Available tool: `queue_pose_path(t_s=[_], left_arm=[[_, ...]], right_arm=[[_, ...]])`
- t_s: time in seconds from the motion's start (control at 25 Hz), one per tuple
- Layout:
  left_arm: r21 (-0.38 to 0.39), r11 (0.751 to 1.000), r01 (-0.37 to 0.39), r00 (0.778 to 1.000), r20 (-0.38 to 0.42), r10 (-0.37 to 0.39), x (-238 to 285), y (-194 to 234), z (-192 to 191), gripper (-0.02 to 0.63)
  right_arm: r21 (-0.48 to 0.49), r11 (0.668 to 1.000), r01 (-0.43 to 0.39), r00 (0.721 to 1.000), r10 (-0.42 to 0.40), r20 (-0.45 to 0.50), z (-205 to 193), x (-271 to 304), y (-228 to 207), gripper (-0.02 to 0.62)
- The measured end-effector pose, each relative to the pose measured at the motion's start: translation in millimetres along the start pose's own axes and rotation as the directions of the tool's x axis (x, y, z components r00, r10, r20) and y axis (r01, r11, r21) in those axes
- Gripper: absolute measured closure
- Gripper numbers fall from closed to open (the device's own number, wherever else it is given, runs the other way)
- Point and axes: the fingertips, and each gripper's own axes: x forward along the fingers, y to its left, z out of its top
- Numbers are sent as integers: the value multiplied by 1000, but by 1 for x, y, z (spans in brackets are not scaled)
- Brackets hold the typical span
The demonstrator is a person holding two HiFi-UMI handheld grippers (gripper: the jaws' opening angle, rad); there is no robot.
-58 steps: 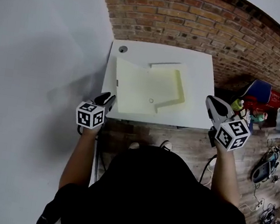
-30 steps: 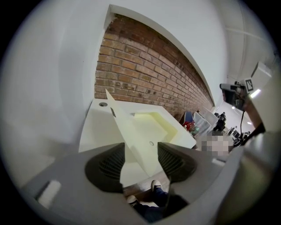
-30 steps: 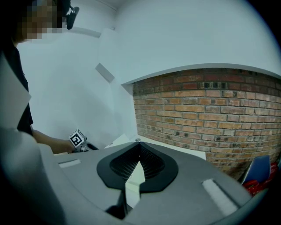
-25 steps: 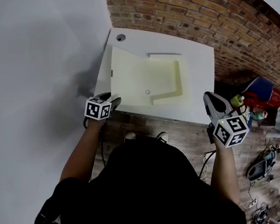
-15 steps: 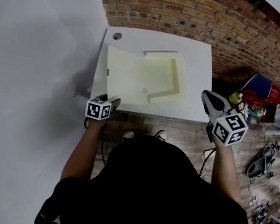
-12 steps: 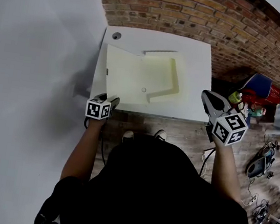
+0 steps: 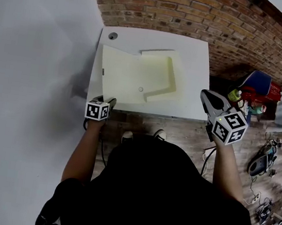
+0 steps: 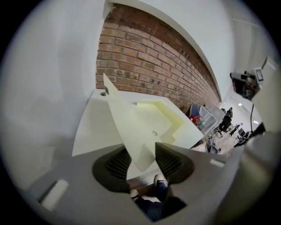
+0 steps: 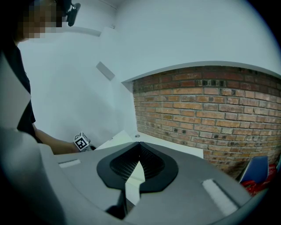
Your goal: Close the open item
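White wall (image 7: 32,68): one, along the table's left side.
Brick wall (image 7: 196,13): one, behind the table's far edge.
Table (image 7: 191,90): one, white, set into the corner of the two walls; one round hole (image 7: 112,36) in its far left corner.
Case (image 7: 135,82): one, pale yellow, lying open on the table's left and middle part, with an L-shaped ridge (image 7: 168,84) inside.
Lid (image 8: 127,127): one, standing tilted up along the case's left side.
Clutter (image 7: 259,87): blue and red things on the floor right of the table, well apart from the case.
Left gripper (image 8: 142,158): at the table's near left corner, jaws closing with the lid's near corner between them, pads not yet pressing it.
Right gripper (image 9: 137,145): off the table's near right corner, clenched tip to tip on nothing.
Shoes (image 7: 127,135): two, just under the table's near edge.
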Motion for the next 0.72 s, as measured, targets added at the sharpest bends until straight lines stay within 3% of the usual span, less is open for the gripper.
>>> queue_pose_path(t_s=[0.12, 0.36, 0.72], left_arm=[[-2, 1000, -6, 999, 41, 6, -3, -1, 9, 485], [-17, 1000, -19, 998, 58, 20, -1, 2, 13, 517], [9, 999, -53, 998, 18, 53, -3, 7, 18, 550]], right_arm=[[4, 1000, -2, 1000, 2, -3, -3, -3, -1, 594], [14, 1000, -5, 1000, 5, -4, -10, -7, 0, 594], [35, 999, -5, 1000, 5, -7, -20, -13, -4, 594]])
